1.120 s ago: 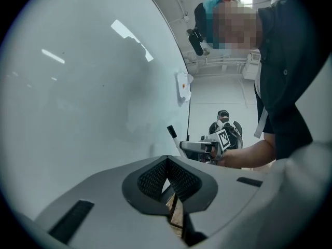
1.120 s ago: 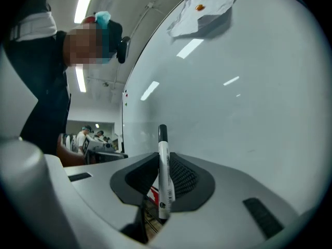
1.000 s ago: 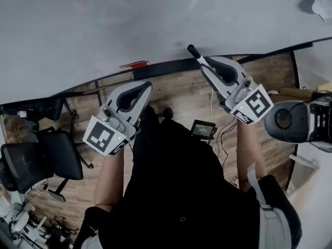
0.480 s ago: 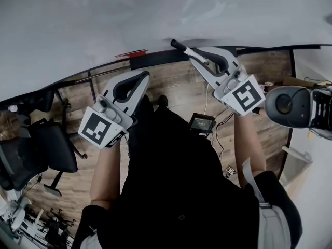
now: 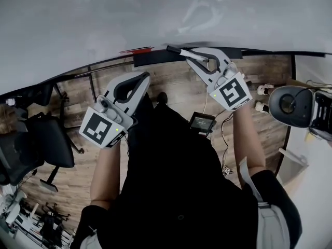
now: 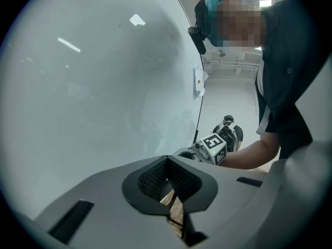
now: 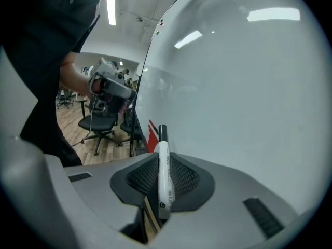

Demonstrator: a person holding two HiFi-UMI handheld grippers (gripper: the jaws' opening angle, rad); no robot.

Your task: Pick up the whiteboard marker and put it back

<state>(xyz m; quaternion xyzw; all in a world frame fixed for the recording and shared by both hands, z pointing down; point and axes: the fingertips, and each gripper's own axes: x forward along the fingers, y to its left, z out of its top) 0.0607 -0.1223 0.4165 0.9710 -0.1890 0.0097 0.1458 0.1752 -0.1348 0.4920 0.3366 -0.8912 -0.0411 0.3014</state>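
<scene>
The whiteboard marker [image 7: 164, 185], white with a black cap, is clamped between the pads of my right gripper [image 7: 163, 157], cap end pointing out ahead. In the head view that marker [image 5: 178, 50] sticks out leftward from the right gripper [image 5: 193, 55], right by the dark lower rail [image 5: 155, 59] of the whiteboard [image 5: 155, 14]. My left gripper [image 5: 144, 77] hangs lower left, short of the rail, jaws shut and empty. In the left gripper view the left gripper [image 6: 167, 162] has its pads meeting with nothing between them.
A red item [image 5: 136, 50] lies on the board's lower rail, left of the marker tip. Black office chairs [image 5: 46, 144] stand on the wooden floor at left. A round grey machine [image 5: 290, 105] and floor cables [image 5: 220, 134] are at right.
My right gripper has sunk and rolled with the marker, bringing its cap leftward to the board's lower rail. The left gripper has dropped a little.
</scene>
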